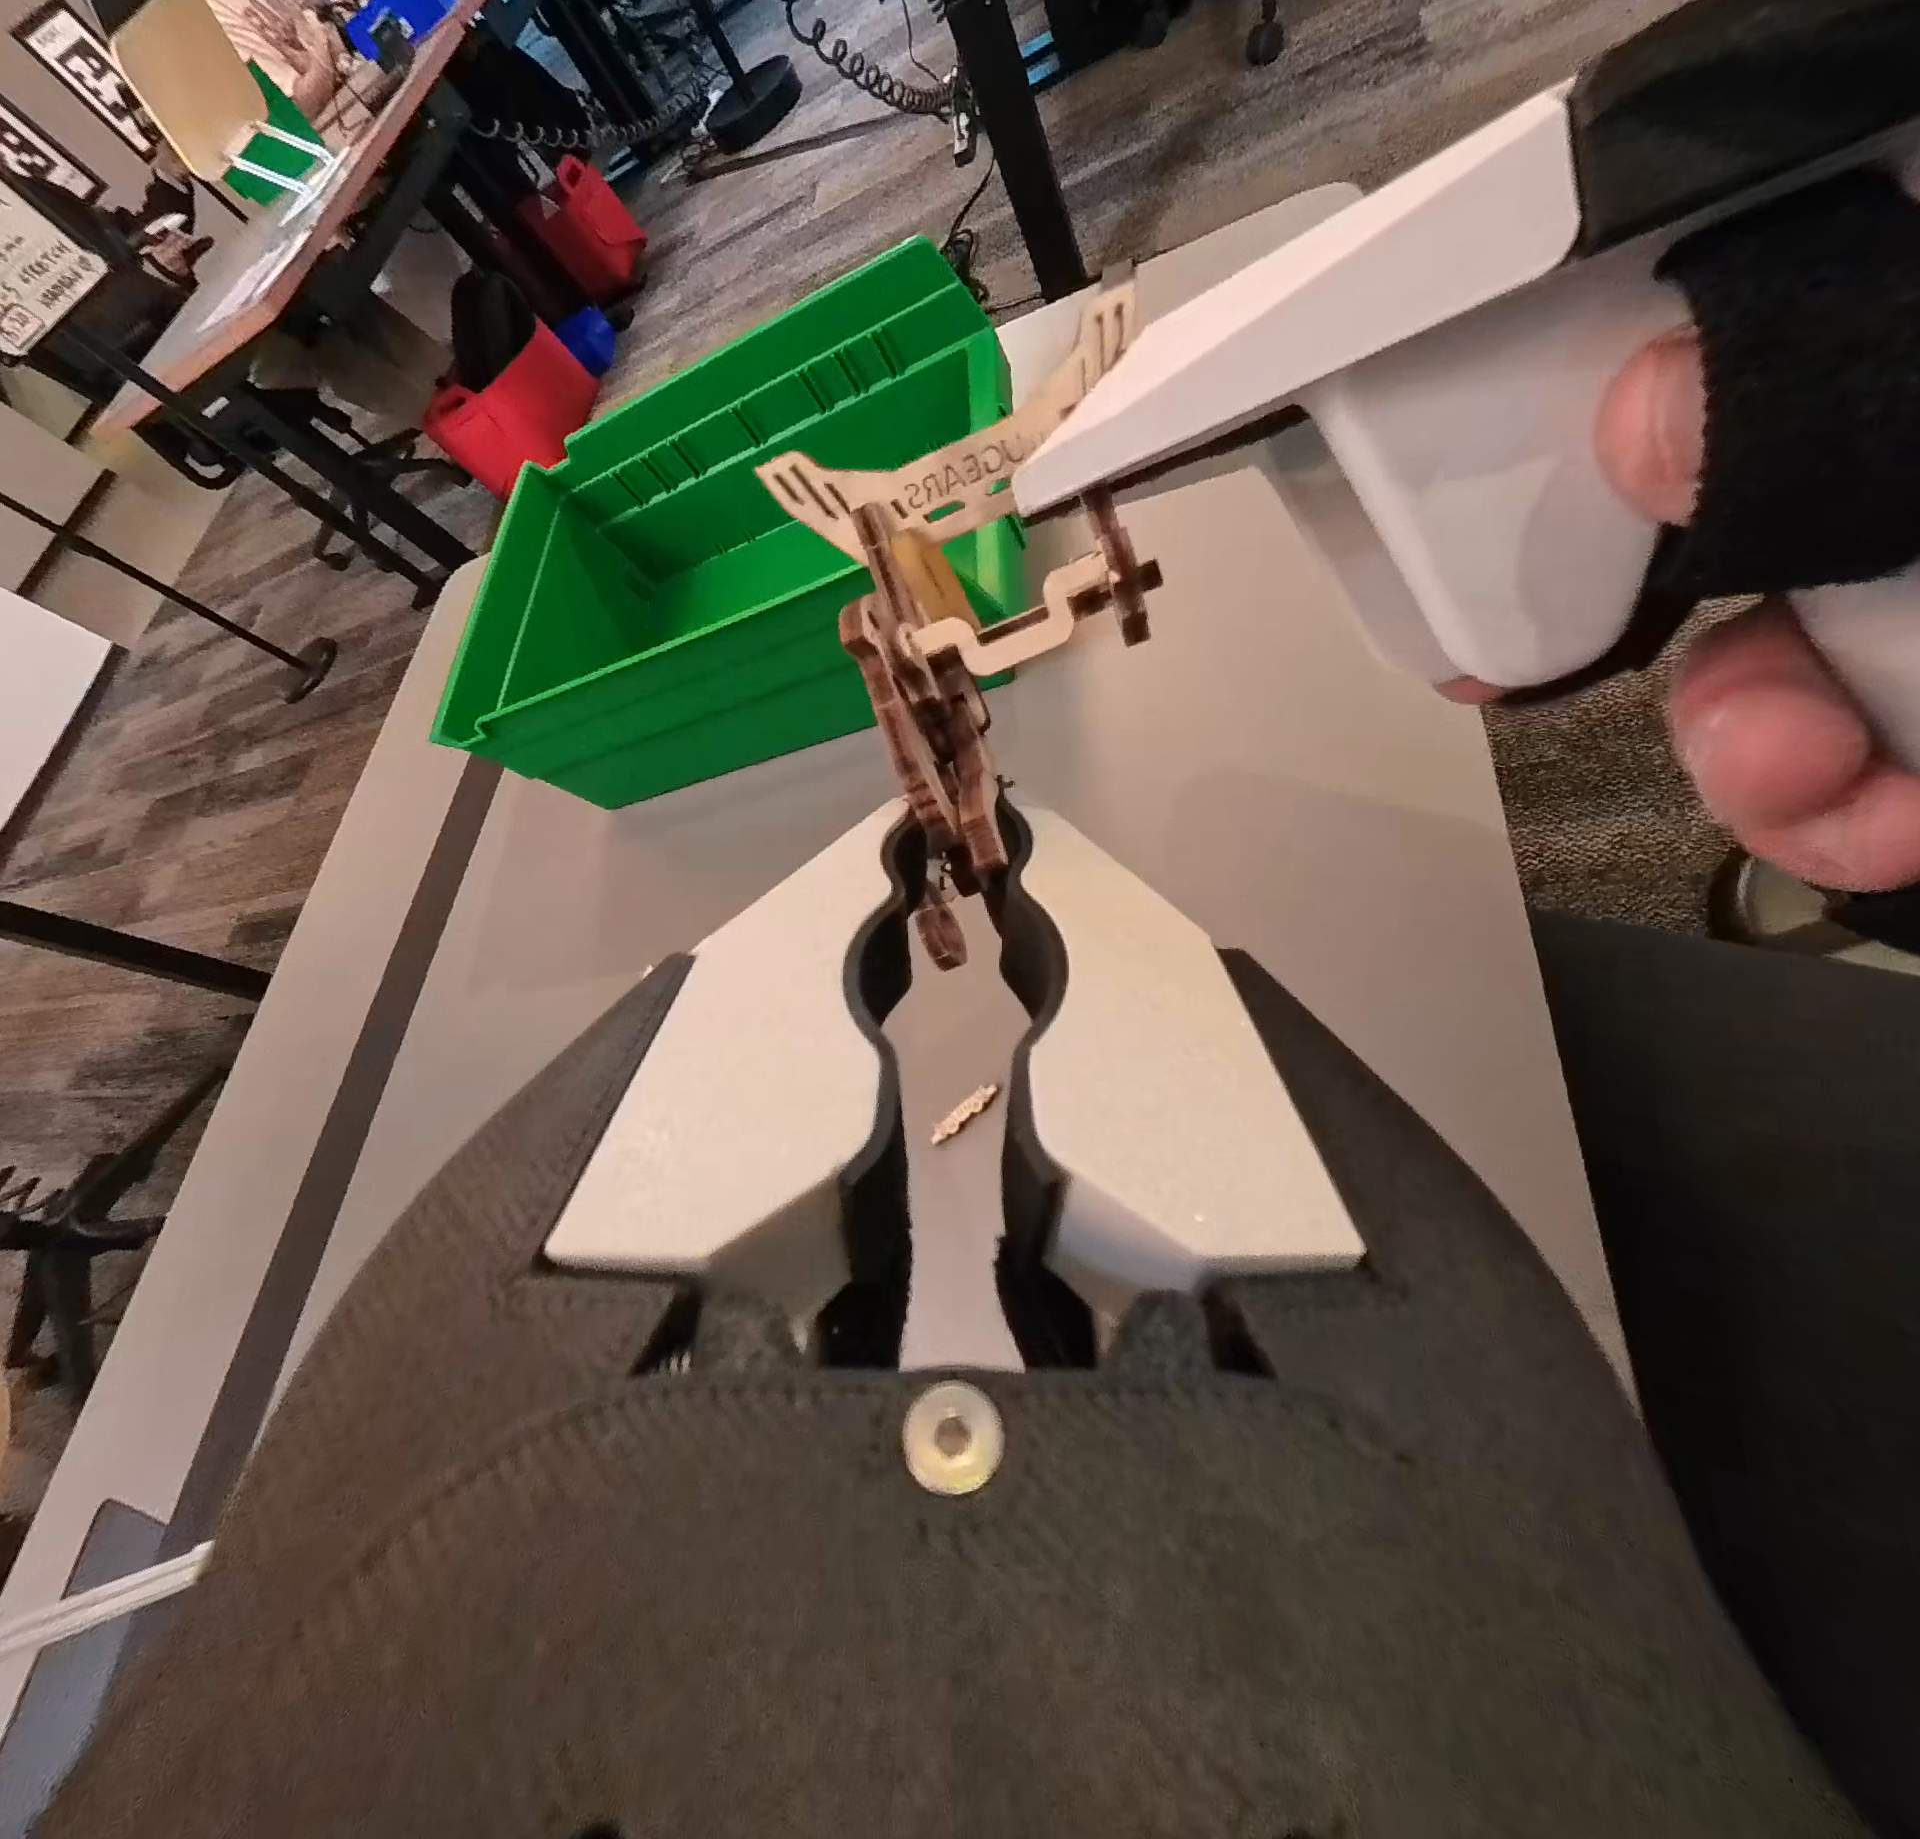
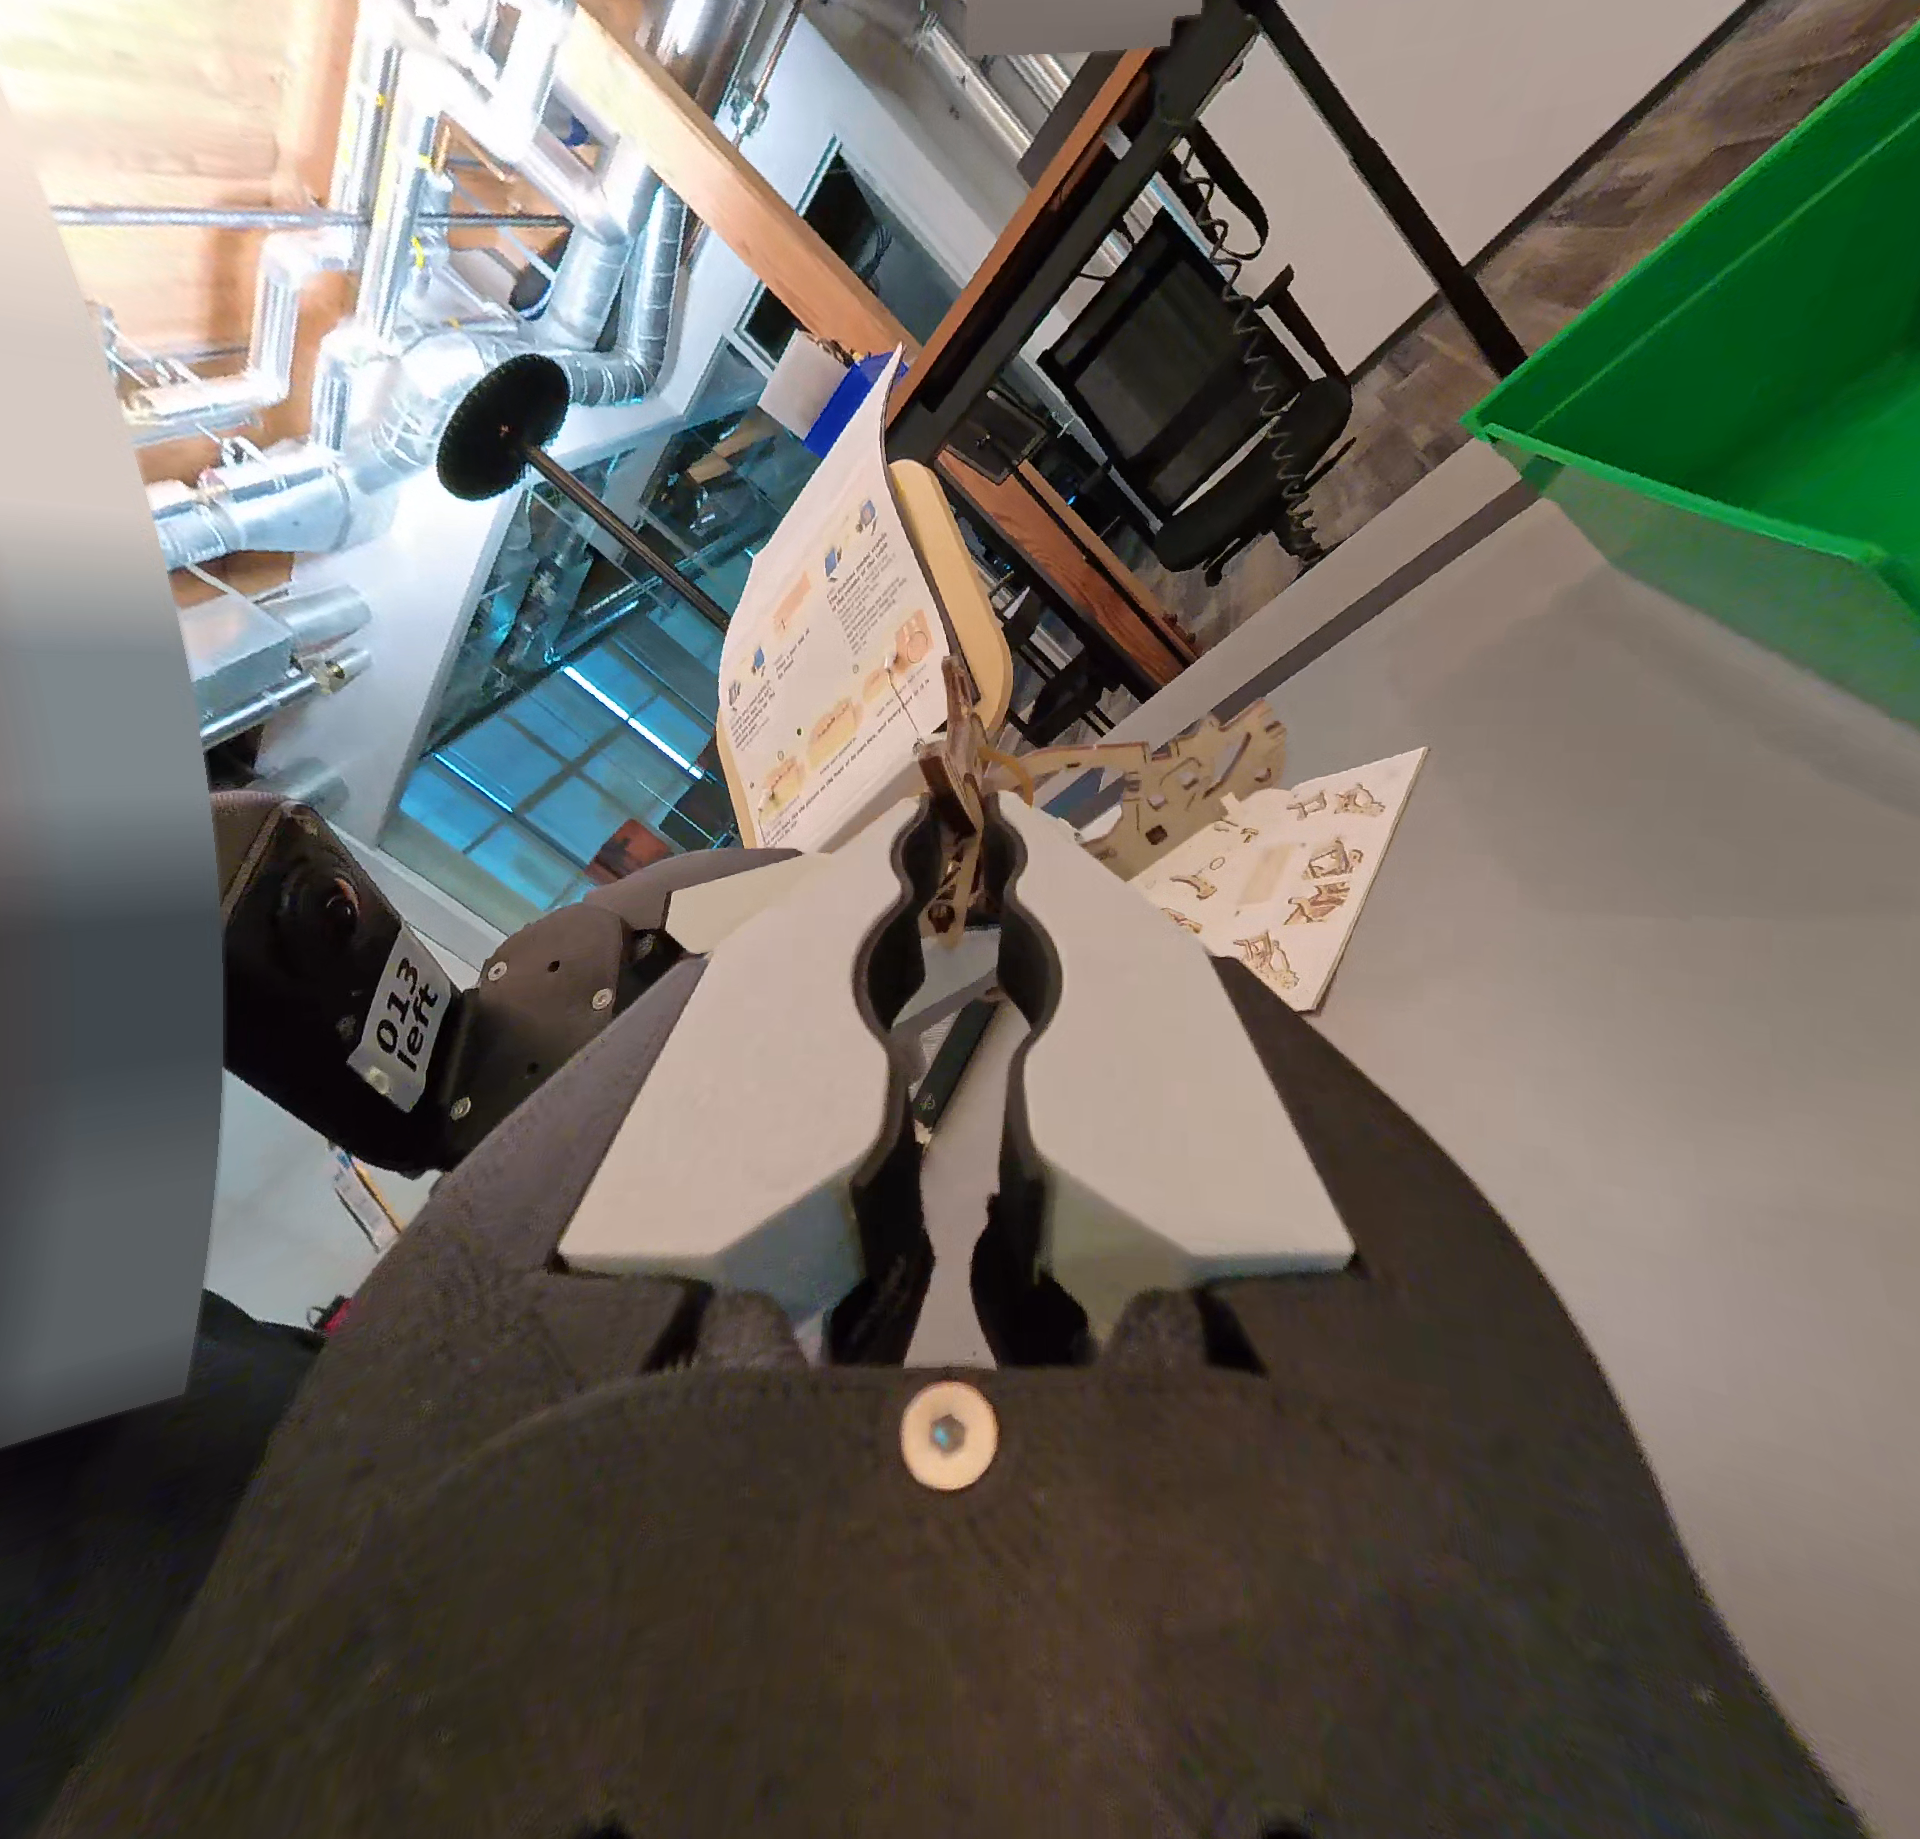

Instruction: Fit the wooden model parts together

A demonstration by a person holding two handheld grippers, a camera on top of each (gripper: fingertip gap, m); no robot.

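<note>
Both claws are clamped on the same wooden model point(image 1: 940, 646), so treat it as one stiff link between your hands. Your left gripper point(image 1: 961, 844) pinches the dark layered stem of the model at its fingertips, jaws drawn in on the wood, with the stem's lower end hanging down between the fingers. Your right gripper point(image 1: 1070, 485) comes in from 2 o'clock in the left wrist view and nips the pale flat wing-shaped part near its middle; in its own view the right gripper point(image 2: 956, 813) is likewise closed on a small cluster of wood at its tips. The model is held in the air above the grey table point(image 1: 1299, 802), with the green bin point(image 1: 665, 584) behind it at 11 o'clock. My reading is that you are seating the pale parts onto the dark stem. Push along the slot line only, keep the left hand steady as the anvil and let the right do the travel; any twist between the hands could snap the thin cranked strip point(image 1: 1049, 610) at 1 o'clock of the stem. A small loose wooden piece point(image 1: 966, 1127) lies on the table under your left fingers, so don't lose track of it. Whether the joint is fully home cannot be told here; the instruction sheet point(image 2: 821, 636) stands at 12 o'clock in the right wrist view for checking.
</note>
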